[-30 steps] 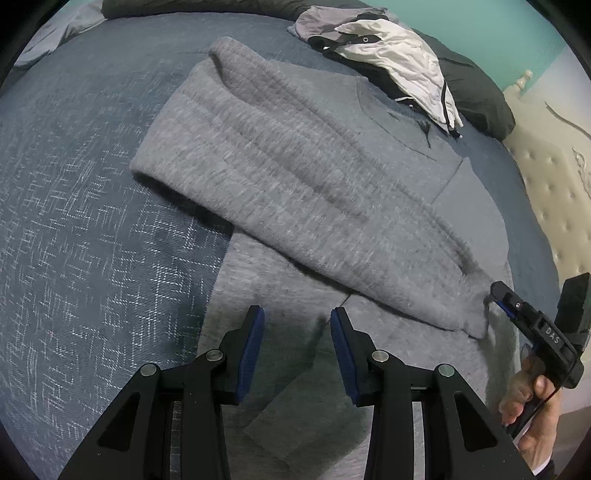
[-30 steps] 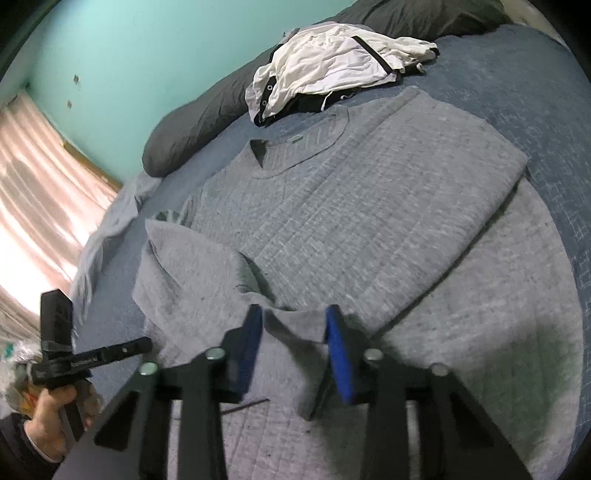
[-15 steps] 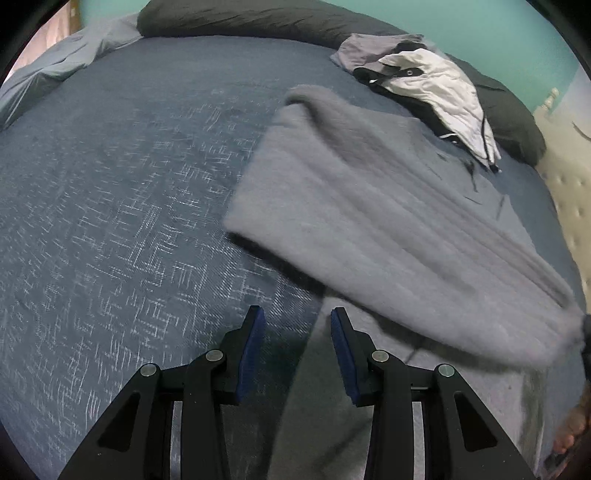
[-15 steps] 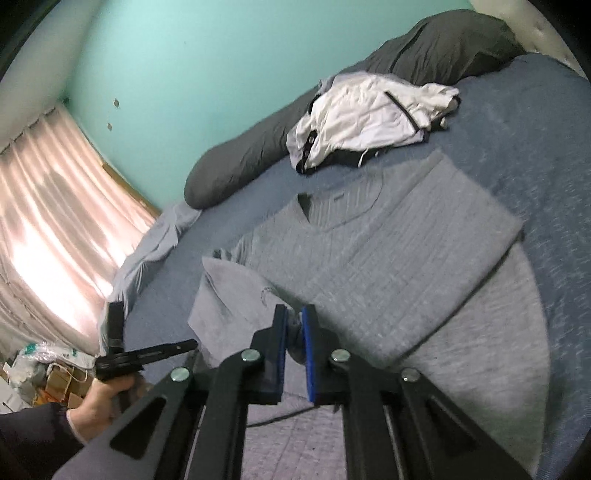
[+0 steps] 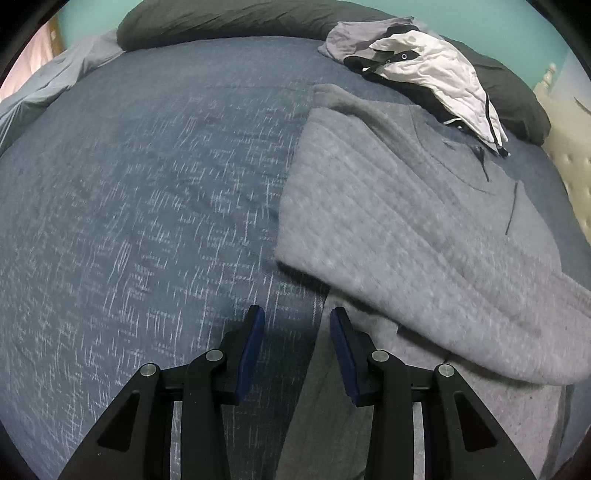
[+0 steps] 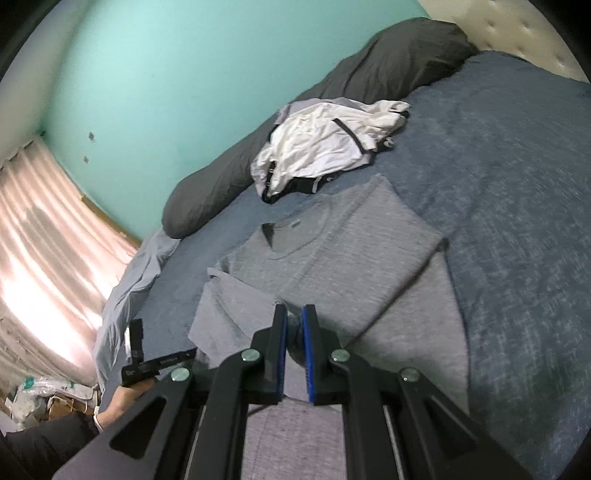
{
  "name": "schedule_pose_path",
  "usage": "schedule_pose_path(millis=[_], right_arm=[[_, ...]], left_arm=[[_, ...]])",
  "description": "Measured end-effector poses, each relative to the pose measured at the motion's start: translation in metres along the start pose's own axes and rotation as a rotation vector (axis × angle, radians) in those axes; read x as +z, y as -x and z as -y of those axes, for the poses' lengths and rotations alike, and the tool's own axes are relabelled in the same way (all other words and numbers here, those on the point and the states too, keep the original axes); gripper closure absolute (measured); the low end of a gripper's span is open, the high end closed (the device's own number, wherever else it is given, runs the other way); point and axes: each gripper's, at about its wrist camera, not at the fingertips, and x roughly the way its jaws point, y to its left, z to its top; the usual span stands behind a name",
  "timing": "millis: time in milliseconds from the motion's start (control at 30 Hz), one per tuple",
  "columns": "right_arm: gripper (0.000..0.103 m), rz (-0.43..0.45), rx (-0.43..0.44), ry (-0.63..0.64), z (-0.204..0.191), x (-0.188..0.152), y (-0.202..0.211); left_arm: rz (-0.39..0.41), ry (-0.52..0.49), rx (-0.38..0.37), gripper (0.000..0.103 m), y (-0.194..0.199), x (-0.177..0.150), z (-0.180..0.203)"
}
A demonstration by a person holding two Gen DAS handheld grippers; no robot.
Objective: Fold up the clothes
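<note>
A grey knit sweater (image 5: pixel 406 221) lies flat on the blue bedspread (image 5: pixel 147 221), with one sleeve folded across its body. My left gripper (image 5: pixel 295 317) hovers open over the sweater's left edge, with nothing between its blue pads. In the right wrist view the sweater (image 6: pixel 332 258) shows its neckline at the far end. My right gripper (image 6: pixel 293 319) is shut on a fold of the other sleeve (image 6: pixel 229 314) and holds it raised off the bed.
A crumpled white and black garment (image 5: pixel 436 70) (image 6: pixel 317 144) lies beyond the sweater's collar against a long dark pillow (image 6: pixel 369 74). A padded headboard (image 6: pixel 517 29) stands at the far right. A curtain (image 6: pixel 44 240) hangs at the left, and a hand (image 6: pixel 125 397) is near the bed's edge.
My right gripper closed on the sleeve fold and rose with it. The left gripper slid left, from over the sweater's body to its edge.
</note>
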Motion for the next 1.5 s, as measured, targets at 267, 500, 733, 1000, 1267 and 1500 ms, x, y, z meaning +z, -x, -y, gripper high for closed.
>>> schedule_pose_path(millis=[267,500,733,1000,1267,1500], right_arm=[[0.095,0.037,-0.061,-0.092,0.031,0.003,0.019],[0.095,0.067,-0.092,-0.107,0.038,0.004,0.027],[0.095,0.086,-0.124,-0.161,0.056,0.005,0.032],[0.095,0.089,-0.136,-0.166,0.057,0.004,0.034],[0.096,0.114,-0.148,-0.198,0.066,0.005,0.042],[0.097,0.112,-0.156,-0.201,0.068,0.004,0.042]], left_arm=[[0.019,-0.041,-0.012,0.062,0.002,0.011,0.015],[0.029,-0.089,-0.018,0.062,0.001,0.014,0.024],[0.086,-0.178,-0.055,0.062,0.014,0.011,0.039],[0.077,-0.191,-0.033,0.062,0.000,0.020,0.042],[0.064,-0.291,0.024,0.062,-0.017,0.019,0.052],[0.056,-0.281,0.008,0.062,-0.011,0.011,0.044]])
